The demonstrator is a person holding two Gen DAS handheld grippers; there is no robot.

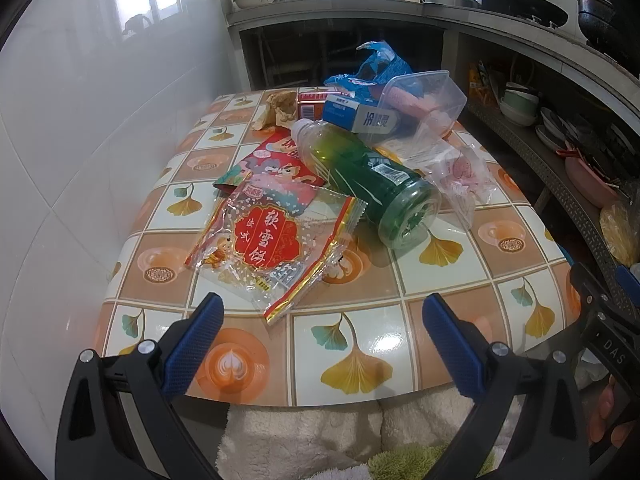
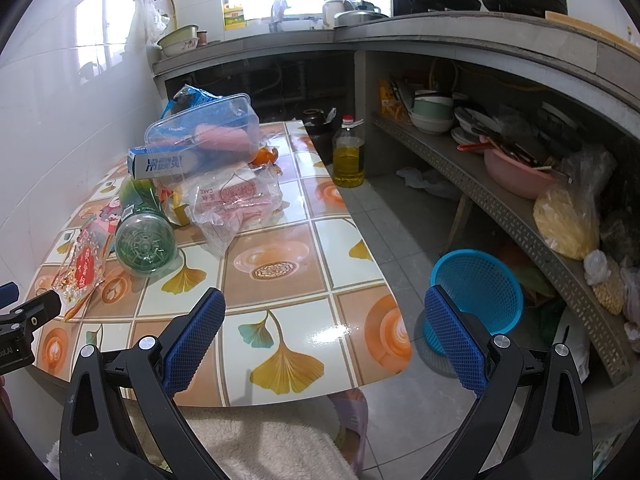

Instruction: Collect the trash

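Observation:
A pile of trash lies on the tiled-pattern table point(image 1: 440, 280): a red and clear snack wrapper point(image 1: 272, 240), a green plastic bottle point(image 1: 368, 180) on its side, a blue and white box point(image 1: 360, 116), a clear plastic container point(image 1: 424, 96), a blue bag point(image 1: 380, 64), a clear cake wrapper point(image 1: 460, 176) and crumpled brown paper point(image 1: 280, 108). My left gripper point(image 1: 324, 336) hangs open over the table's near edge, just short of the snack wrapper. My right gripper point(image 2: 324, 332) is open above the near right corner, empty. The bottle point(image 2: 144, 240) and cake wrapper point(image 2: 236, 200) lie to its left.
A blue mesh basket point(image 2: 476, 300) stands on the floor right of the table point(image 2: 320, 240). A bottle of yellow oil point(image 2: 348, 156) stands beyond the table. A shelf point(image 2: 520, 220) under the counter holds bowls and bags. White tiled wall point(image 1: 80, 140) on the left.

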